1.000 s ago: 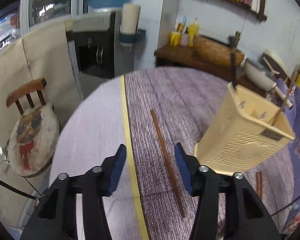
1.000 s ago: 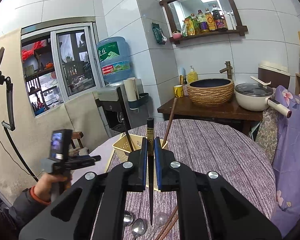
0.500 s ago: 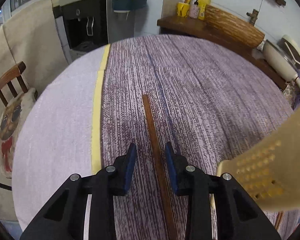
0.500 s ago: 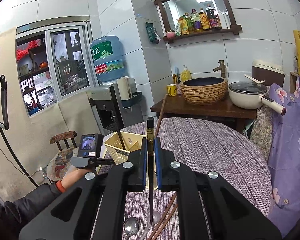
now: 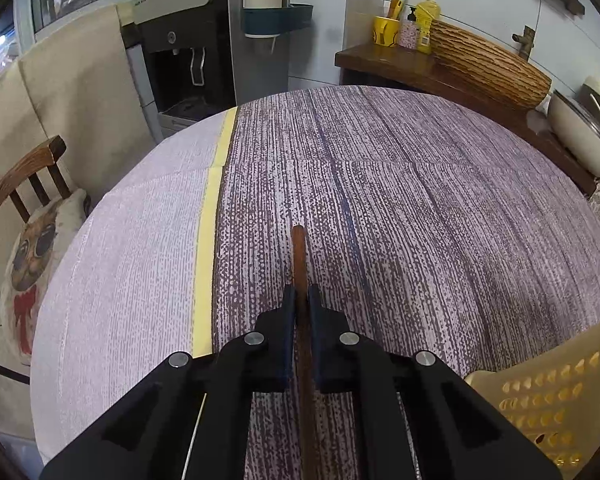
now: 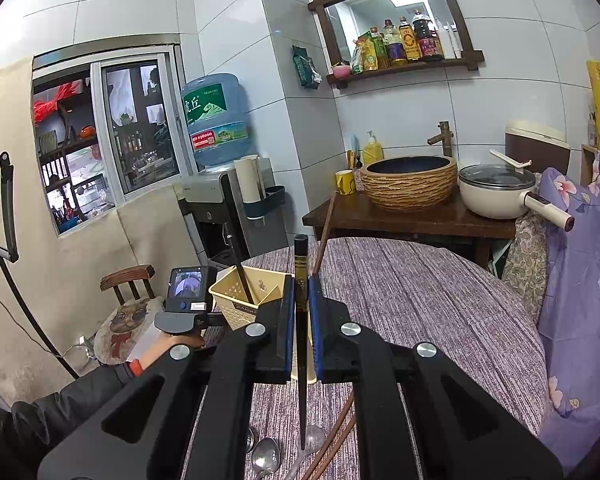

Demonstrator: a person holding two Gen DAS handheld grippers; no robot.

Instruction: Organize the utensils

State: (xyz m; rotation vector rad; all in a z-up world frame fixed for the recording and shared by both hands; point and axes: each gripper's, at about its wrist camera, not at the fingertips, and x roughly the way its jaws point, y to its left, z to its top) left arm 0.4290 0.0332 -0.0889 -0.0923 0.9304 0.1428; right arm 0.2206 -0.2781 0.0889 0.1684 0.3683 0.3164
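Purple striped cloth covers the bench (image 5: 420,200). Your left claw (image 5: 300,300) is clamped on a brown chopstick (image 5: 299,256) lying on that cloth. Your right claw (image 6: 300,292) is clamped on a dark chopstick (image 6: 300,256), held upright before the cream utensil basket (image 6: 236,300). Spoons (image 6: 266,456) lie below it.

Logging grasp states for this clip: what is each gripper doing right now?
Left gripper: closed on the brown chopstick lying on the table.
Right gripper: closed on the dark chopstick, held upright.
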